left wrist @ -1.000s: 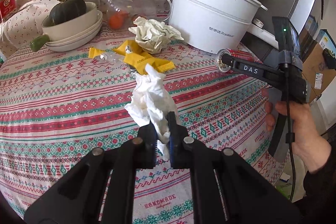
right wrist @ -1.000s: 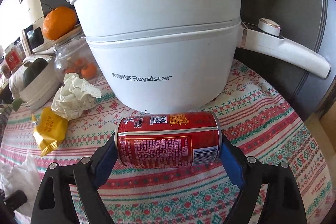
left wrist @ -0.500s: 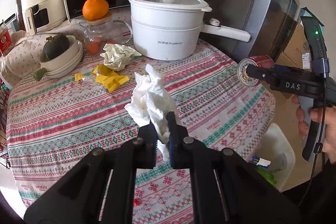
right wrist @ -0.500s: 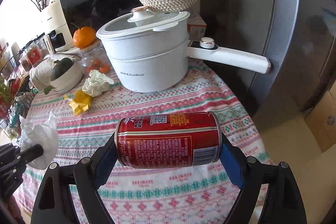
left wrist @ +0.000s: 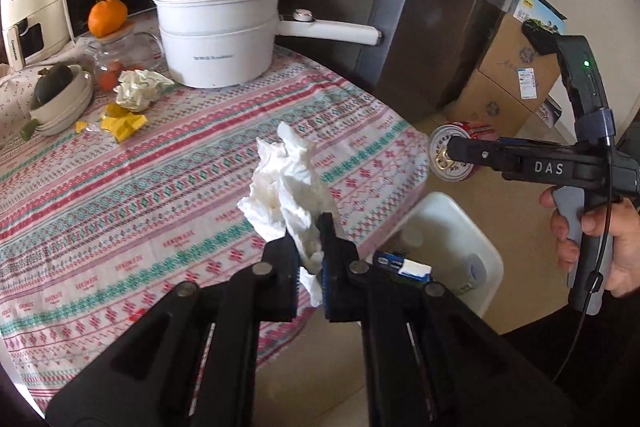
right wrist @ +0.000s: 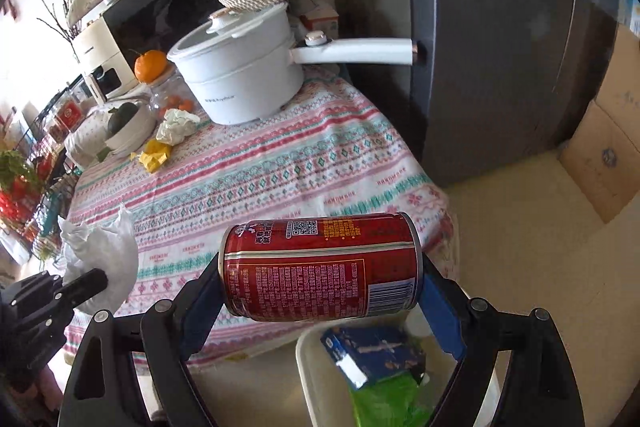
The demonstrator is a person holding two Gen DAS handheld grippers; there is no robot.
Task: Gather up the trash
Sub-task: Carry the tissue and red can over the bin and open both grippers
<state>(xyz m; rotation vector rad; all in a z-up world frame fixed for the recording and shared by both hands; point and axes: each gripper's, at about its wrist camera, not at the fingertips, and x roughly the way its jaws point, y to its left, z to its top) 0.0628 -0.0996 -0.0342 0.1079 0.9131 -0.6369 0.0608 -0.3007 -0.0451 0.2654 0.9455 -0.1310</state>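
Note:
My left gripper (left wrist: 311, 247) is shut on a crumpled white tissue (left wrist: 286, 187) and holds it above the table's near right edge. My right gripper (right wrist: 320, 275) is shut on a red can (right wrist: 320, 267), held sideways by its ends above a white trash bin (right wrist: 316, 379) on the floor. The can (left wrist: 456, 153) also shows in the left wrist view, right of the table, above the bin (left wrist: 472, 227). The bin holds a blue box (right wrist: 372, 355) and green wrapping (right wrist: 384, 407). A crumpled paper ball (left wrist: 138, 89) and a yellow wrapper (left wrist: 122, 123) lie on the far left of the table.
A white electric pot (left wrist: 218, 35) with a long handle stands at the table's back. A glass jar with an orange (left wrist: 108, 17) on top and stacked bowls (left wrist: 60, 99) are at the left. A grey fridge (right wrist: 500, 47) and cardboard boxes (left wrist: 516, 75) stand to the right.
Both grippers have pulled back from the table and to the right, carrying the tissue and the can. The can now hangs over the trash bin, which has come into view.

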